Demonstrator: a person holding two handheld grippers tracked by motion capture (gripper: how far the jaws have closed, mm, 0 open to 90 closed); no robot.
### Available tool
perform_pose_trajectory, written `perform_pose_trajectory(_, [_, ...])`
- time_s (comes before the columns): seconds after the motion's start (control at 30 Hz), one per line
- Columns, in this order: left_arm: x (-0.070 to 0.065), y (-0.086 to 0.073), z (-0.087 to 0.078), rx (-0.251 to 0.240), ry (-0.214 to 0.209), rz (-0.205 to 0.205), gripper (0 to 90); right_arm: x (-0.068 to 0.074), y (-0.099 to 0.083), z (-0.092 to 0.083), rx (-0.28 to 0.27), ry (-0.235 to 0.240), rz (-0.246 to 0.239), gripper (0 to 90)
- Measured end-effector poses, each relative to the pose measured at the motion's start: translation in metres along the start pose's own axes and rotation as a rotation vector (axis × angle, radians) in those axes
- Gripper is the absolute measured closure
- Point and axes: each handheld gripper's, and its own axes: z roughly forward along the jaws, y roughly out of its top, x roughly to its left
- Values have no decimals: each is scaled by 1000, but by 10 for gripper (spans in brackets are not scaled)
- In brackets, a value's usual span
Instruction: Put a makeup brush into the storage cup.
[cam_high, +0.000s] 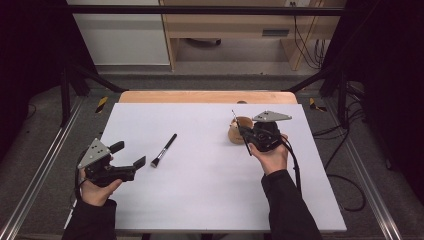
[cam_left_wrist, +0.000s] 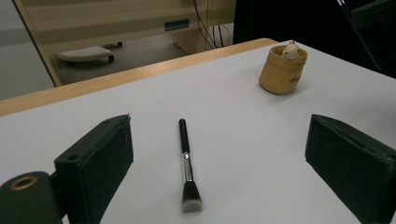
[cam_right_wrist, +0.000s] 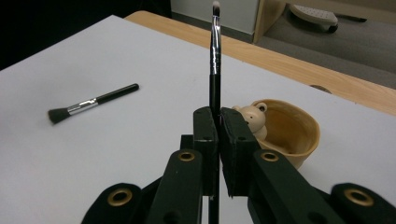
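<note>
A thick black makeup brush (cam_high: 163, 150) (cam_left_wrist: 186, 165) (cam_right_wrist: 91, 103) lies flat on the white table (cam_high: 210, 185), bristles toward the near left. My left gripper (cam_high: 129, 154) (cam_left_wrist: 219, 163) is open just left of it, its jaws wide on either side of the brush in its own view. A tan cup (cam_high: 238, 131) (cam_left_wrist: 282, 70) (cam_right_wrist: 289, 130) with a small bear figure (cam_right_wrist: 252, 119) stands at the right. My right gripper (cam_high: 246, 134) (cam_right_wrist: 217, 122) is shut on a thin brush (cam_right_wrist: 215, 60) (cam_high: 241, 131), held upright just in front of the cup.
The table's wooden far edge (cam_high: 207, 96) runs behind the cup. Black frame posts and cables (cam_high: 345, 150) stand beside the table at right. Wooden furniture (cam_high: 225, 25) stands on the floor beyond.
</note>
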Motion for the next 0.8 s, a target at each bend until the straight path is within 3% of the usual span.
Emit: perform_pose_trajectory(0.8, [2, -1, 0, -4, 2, -7, 69, -16, 20, 5, -197, -85, 107, 858])
